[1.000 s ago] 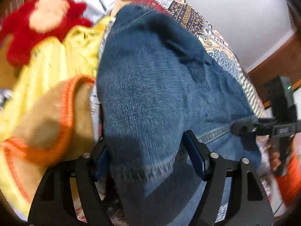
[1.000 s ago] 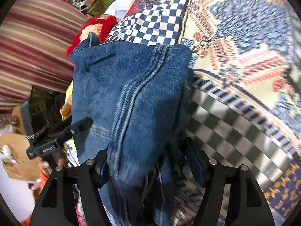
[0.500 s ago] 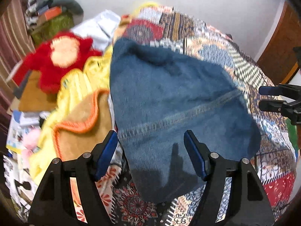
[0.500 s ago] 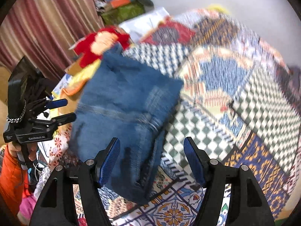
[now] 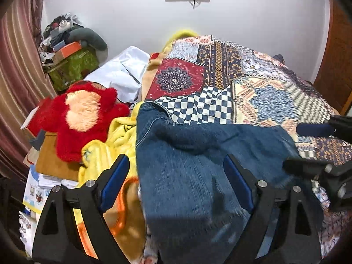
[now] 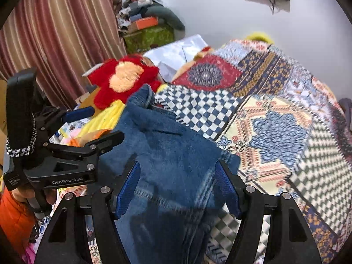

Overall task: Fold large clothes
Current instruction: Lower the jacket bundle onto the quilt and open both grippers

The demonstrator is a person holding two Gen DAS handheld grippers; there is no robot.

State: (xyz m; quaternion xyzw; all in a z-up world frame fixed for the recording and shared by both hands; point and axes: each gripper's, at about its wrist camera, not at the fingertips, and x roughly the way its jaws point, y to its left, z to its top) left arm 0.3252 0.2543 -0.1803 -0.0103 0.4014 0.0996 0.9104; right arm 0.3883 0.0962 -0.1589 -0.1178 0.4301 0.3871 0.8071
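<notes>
A pair of blue jeans (image 5: 198,167) lies folded on the patchwork bedspread (image 5: 270,92), near its front left edge. My left gripper (image 5: 178,182) is open and hangs above the jeans, holding nothing. My right gripper (image 6: 178,184) is open too, above the same jeans (image 6: 167,154) from the other side. The right gripper also shows at the right edge of the left wrist view (image 5: 308,147), and the left gripper at the left of the right wrist view (image 6: 96,125). The near end of the jeans is hidden below both cameras.
A red plush toy (image 5: 81,114), a yellow blanket (image 5: 110,145) and an orange-trimmed brown garment (image 5: 123,211) lie left of the jeans. A white sheet (image 5: 123,72) and cluttered boxes (image 5: 70,63) sit beyond. A striped curtain (image 6: 59,33) is at the left, a wooden door (image 5: 336,70) at the right.
Both grippers let go of the jeans and pulled back and up. The jeans dropped onto the bed and now lie folded between them.
</notes>
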